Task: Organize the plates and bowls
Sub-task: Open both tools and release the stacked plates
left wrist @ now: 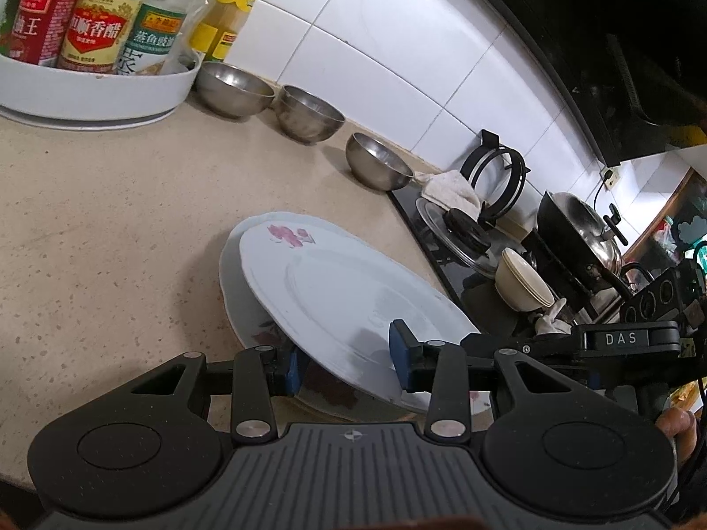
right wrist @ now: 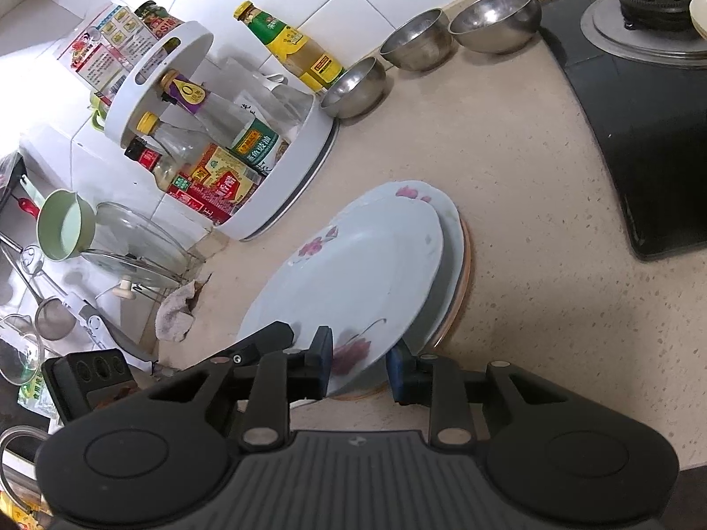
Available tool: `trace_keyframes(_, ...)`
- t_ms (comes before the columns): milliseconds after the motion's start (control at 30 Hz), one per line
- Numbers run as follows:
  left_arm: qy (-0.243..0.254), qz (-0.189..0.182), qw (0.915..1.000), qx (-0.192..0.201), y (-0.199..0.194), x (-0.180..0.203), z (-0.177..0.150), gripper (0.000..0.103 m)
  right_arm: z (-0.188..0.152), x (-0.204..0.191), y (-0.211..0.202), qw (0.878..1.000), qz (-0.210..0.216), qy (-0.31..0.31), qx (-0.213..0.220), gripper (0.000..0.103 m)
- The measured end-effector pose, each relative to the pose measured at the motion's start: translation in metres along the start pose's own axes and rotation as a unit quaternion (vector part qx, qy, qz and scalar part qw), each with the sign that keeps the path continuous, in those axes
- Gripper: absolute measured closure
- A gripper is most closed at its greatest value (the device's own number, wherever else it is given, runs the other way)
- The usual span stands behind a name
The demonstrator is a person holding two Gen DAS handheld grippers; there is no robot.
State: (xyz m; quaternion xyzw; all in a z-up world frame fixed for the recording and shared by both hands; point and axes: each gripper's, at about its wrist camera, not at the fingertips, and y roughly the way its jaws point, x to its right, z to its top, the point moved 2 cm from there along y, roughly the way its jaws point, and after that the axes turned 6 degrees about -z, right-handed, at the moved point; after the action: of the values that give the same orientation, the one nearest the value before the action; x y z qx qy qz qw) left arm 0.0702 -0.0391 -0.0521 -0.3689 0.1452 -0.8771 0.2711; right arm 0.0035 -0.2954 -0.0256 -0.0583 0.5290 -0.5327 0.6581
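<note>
A white plate with pink flowers (left wrist: 353,291) (right wrist: 353,274) tilts over a stack of plates on the beige counter. Its far edge rests on the flowered plate underneath (left wrist: 229,296) (right wrist: 450,238), and its near side is lifted. My left gripper (left wrist: 347,363) is shut on the near rim, one blue pad under it and one on top. My right gripper (right wrist: 360,369) is shut on the same plate's rim from the opposite side. An orange-rimmed plate (right wrist: 467,260) lies lowest. Three steel bowls (left wrist: 234,90) (left wrist: 309,112) (left wrist: 380,161) line the tiled wall.
A white turntable of sauce bottles (left wrist: 88,97) (right wrist: 291,176) stands close behind the plates. The black stove (left wrist: 442,238) (right wrist: 640,132) carries nested cream bowls (left wrist: 521,280), a lidded wok (left wrist: 579,225) and a cloth (left wrist: 450,190). Beside the turntable are pot lids (right wrist: 132,247) and a green cup (right wrist: 66,232).
</note>
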Motion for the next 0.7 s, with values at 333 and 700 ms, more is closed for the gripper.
trace_keyframes(333,0.001,0.008,1.0000,-0.005,0.008,-0.001,0.001,0.056,0.006,0.006,0.007,1.000,-0.006,0.009,-0.008,0.077)
trace_keyframes(700,0.042,0.047,0.9979,-0.014,-0.003,0.001,0.007,0.049,0.015,-0.003,0.005,0.998,-0.052,-0.043,-0.006,0.074)
